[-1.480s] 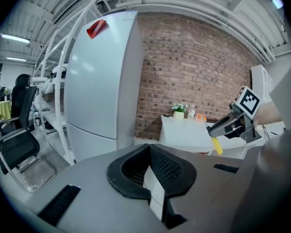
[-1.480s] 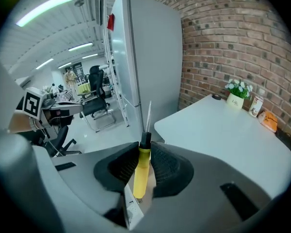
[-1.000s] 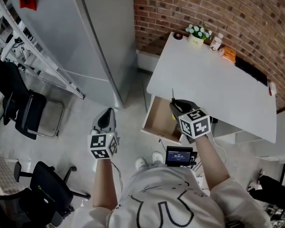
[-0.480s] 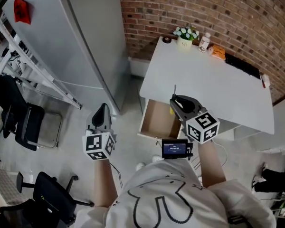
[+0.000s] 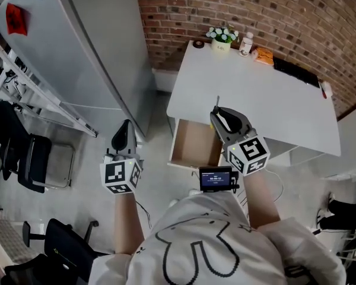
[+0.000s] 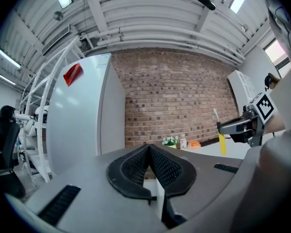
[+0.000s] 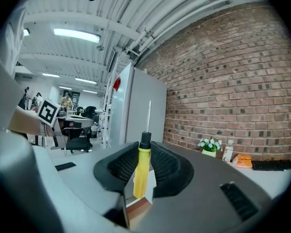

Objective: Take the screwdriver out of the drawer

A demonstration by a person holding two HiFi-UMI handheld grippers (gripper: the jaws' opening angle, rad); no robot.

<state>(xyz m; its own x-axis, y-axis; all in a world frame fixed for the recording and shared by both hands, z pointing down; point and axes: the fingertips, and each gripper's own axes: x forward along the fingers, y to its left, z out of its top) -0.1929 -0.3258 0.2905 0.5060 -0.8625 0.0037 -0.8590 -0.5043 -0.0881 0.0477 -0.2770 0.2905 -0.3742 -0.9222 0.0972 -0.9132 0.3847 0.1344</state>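
In the head view my right gripper (image 5: pixel 221 115) sits at centre frame, over the front edge of the white table (image 5: pixel 267 97), with the screwdriver (image 5: pixel 217 103) poking up past its jaws. Just below and left of it the drawer (image 5: pixel 196 144) stands open, and I can see bare wood inside. My left gripper (image 5: pixel 125 128) is lower left, over the floor and well apart from the drawer, beside the grey fridge (image 5: pixel 77 40).

In the left gripper view the left gripper (image 6: pixel 149 148) has its jaws pressed together with nothing between them. At right of frame I can see the right gripper (image 6: pixel 237 126) carrying the screwdriver (image 6: pixel 221 142), its yellow handle hanging below the jaws.

In the right gripper view the right gripper (image 7: pixel 144 153) is clamped on the yellow handle of the screwdriver (image 7: pixel 141 171). The tool stands upright at centre frame, its black collar and thin shaft rising above the jaw tips, clear of the drawer.
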